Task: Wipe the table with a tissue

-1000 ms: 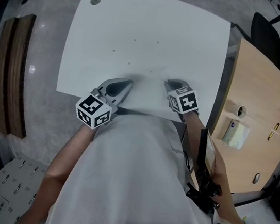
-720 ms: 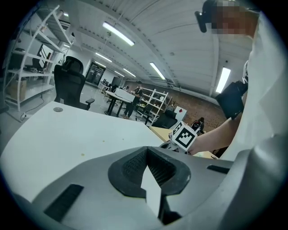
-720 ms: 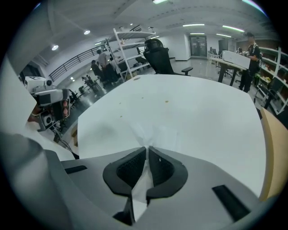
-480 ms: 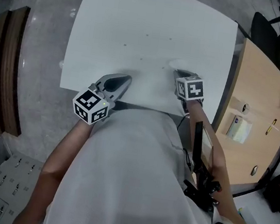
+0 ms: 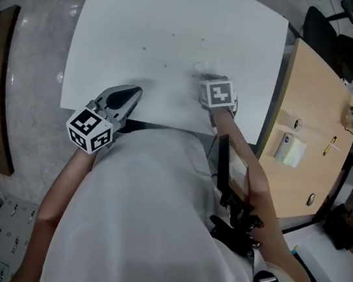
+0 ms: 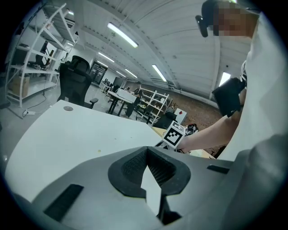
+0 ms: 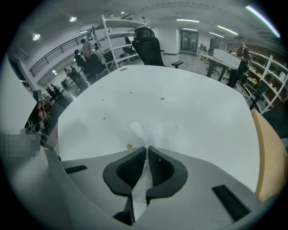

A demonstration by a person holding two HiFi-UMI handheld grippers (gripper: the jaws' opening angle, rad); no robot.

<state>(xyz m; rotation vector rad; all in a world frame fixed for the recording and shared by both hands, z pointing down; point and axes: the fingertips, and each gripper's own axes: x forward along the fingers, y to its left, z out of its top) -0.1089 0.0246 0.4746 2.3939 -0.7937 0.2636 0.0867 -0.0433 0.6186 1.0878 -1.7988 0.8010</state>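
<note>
the right hand-held gripper (image 5: pixel 208 79) is clamped on a white tissue (image 7: pixel 152 129), jaws nearly together with the paper bunched between the pads and fanning out ahead of the tips onto the white table (image 5: pixel 182 13). compared with a second ago it has pushed away from the near edge and further in over the table top, tipping more steeply down, so the tissue (image 5: pixel 206 67) now lies close to the small brownish specks (image 7: pixel 129 146) scattered across the middle. that looks like a wiping stroke under way, with most of the surface and the farther specks (image 5: pixel 173 36) not yet reached. the left hand-held gripper (image 5: pixel 127 95) has slid leftwards along the near edge and sits low over the table; its jaws meet at the tips and nothing is between them, so it seems only to be keeping out of the way. next the tissue likely needs dragging over the nearest speck with steady downward pressure
</note>
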